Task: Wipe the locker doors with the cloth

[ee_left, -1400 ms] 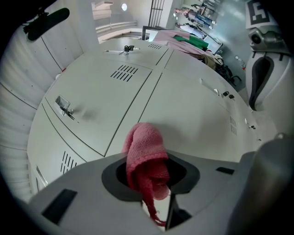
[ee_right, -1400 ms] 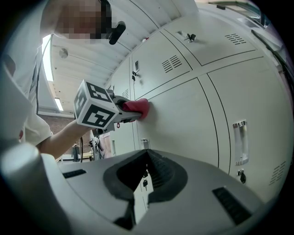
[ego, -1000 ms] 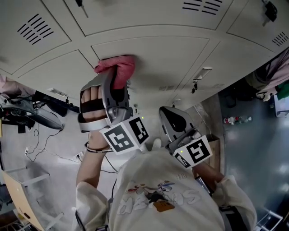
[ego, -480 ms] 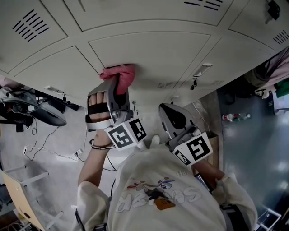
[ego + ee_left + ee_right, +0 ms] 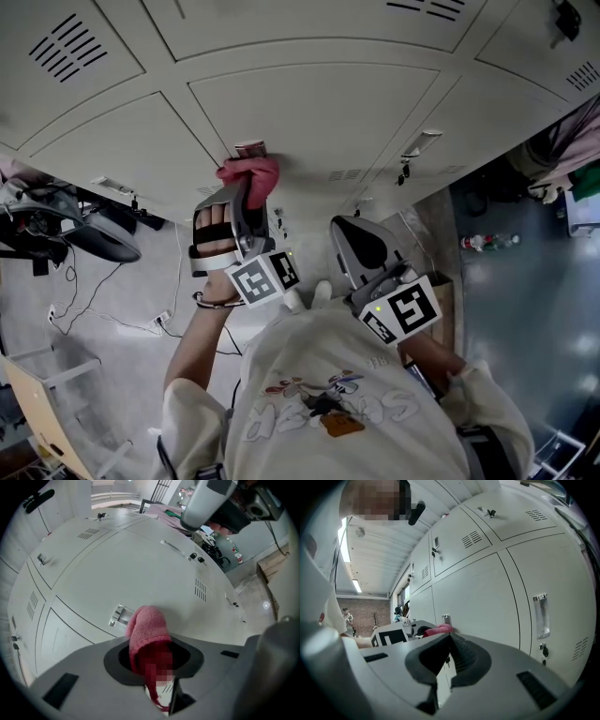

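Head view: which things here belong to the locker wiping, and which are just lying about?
Part of the job:
- pink cloth, clamped in the left tool
- locker door that the cloth is against

Just lying about:
- right tool, shut on nothing
- bottles on the floor
- cardboard box
- clothes at the right

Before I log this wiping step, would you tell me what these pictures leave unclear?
- Left gripper view: a mosaic patch covers the cloth where the left gripper clamps it.
- Head view: the cloth itself hides where it meets the locker door.
- Left gripper and head views: any print in the label holder is too small to read.
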A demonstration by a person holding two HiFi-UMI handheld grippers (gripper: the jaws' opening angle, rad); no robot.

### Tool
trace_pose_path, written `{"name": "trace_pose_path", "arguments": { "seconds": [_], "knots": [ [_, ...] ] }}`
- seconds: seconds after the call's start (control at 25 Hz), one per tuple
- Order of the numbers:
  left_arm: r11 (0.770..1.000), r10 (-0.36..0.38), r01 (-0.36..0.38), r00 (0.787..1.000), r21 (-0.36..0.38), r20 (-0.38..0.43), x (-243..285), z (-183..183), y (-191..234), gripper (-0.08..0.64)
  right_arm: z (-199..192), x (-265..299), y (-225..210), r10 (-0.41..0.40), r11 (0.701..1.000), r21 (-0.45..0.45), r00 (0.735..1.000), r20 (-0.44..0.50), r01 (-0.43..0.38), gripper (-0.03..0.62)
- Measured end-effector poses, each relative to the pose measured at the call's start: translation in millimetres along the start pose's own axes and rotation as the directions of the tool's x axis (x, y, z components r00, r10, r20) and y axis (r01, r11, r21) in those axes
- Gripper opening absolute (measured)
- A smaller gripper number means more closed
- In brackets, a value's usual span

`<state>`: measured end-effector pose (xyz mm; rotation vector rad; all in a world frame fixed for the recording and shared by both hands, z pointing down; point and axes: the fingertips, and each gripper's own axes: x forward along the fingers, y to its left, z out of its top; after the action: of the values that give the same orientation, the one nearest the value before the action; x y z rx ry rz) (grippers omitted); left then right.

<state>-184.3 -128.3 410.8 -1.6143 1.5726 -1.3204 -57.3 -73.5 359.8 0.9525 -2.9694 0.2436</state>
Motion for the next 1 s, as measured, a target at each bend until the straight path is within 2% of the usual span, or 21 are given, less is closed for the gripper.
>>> {"name": "trace_pose_path", "arguments": {
  "seconds": [0.16, 0.32, 0.6, 0.76, 1.0],
  "knots": [
    [1.0, -0.026, 0.026, 0.999, 0.017, -0.023, 8.2, -8.7, -16.5, 0.109, 0.6, -0.7, 1.3, -0.003, 1.0, -0.005, 1.0, -0.001, 0.003, 0.002],
    [1.0, -0.021, 0.022, 0.999, 0.021, -0.029, 12.7, -7.2, -20.4, 0.109, -0.2, -3.3, 4.0, -0.005, 1.0, -0.018, 1.0, -0.009, 0.005, 0.002],
    [1.0, -0.021, 0.021, 1.0, 0.009, -0.001, -2.8, 3.0, -12.4, 0.109, 3.2, -7.0, 6.4, -0.011, 1.0, -0.024, 1.0, 0.005, 0.011, 0.002],
    [1.0, -0.004, 0.004, 0.998, 0.003, 0.065, -32.6, 32.0, 9.8, 0.109, 2.2, -10.0, 2.8, -0.03, 0.999, -0.039, 1.0, -0.003, 0.03, 0.002],
    [0.996, 0.087, -0.083, 0.985, -0.029, 0.152, -67.3, 75.2, 65.1, 0.109, 1.5, -10.8, 1.6, -0.036, 0.999, -0.029, 0.999, 0.004, 0.036, 0.002]
  ]
}}
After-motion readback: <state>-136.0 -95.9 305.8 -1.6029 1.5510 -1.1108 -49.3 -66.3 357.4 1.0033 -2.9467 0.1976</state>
